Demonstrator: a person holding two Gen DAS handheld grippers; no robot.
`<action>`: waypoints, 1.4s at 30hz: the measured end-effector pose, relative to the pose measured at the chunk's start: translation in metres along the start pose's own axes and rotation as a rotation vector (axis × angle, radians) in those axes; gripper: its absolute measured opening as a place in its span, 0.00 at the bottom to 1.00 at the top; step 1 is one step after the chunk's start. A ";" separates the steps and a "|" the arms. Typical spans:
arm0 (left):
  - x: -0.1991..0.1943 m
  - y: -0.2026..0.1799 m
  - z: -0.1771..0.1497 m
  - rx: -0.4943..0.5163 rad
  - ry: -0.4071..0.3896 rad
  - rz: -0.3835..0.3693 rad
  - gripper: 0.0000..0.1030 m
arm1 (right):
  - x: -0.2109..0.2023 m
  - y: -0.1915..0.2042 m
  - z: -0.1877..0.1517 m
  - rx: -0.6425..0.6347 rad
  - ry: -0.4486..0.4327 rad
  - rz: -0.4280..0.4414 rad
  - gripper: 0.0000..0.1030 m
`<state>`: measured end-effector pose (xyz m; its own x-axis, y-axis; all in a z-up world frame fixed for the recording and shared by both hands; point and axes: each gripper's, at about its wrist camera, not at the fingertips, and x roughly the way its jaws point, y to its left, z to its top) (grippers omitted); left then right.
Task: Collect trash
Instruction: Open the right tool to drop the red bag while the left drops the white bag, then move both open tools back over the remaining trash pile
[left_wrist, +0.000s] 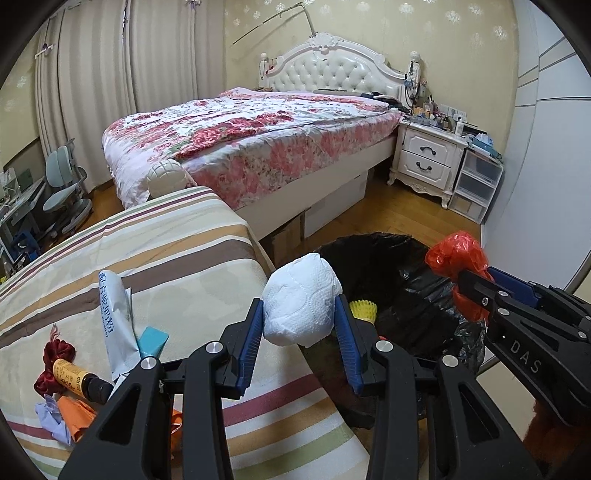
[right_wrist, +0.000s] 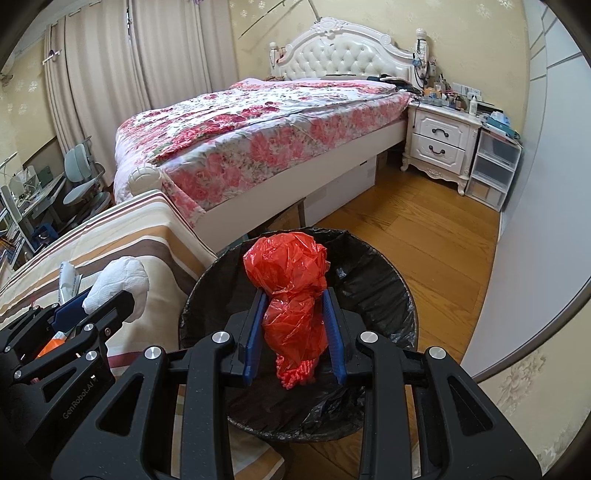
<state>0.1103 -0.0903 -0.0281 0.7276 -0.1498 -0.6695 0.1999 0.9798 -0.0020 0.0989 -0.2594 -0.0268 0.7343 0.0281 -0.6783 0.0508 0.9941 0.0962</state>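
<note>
- Crumpled white paper towel wad (left_wrist: 301, 299) sits clamped between the left gripper (left_wrist: 301, 325) pads, at the striped bed's (left_wrist: 177, 251) edge.
- Red plastic bag (right_wrist: 291, 295), pinched by the right gripper (right_wrist: 293, 332), hangs over a black-lined round trash bin (right_wrist: 384, 291).

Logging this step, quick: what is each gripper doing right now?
Left gripper: closed on the white paper wad.
Right gripper: closed on the red plastic bag.
</note>
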 end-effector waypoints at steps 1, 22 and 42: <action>0.001 -0.002 0.000 0.003 0.002 -0.001 0.38 | 0.001 0.000 0.000 0.001 0.000 -0.002 0.29; 0.009 -0.008 0.009 0.003 -0.008 0.021 0.72 | 0.005 -0.014 0.004 0.047 -0.008 -0.042 0.44; -0.066 0.037 -0.039 -0.085 0.017 0.119 0.73 | -0.039 0.028 -0.035 -0.011 0.022 0.045 0.54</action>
<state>0.0440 -0.0386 -0.0129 0.7313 -0.0305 -0.6814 0.0562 0.9983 0.0157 0.0480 -0.2286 -0.0236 0.7203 0.0753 -0.6896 0.0103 0.9928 0.1192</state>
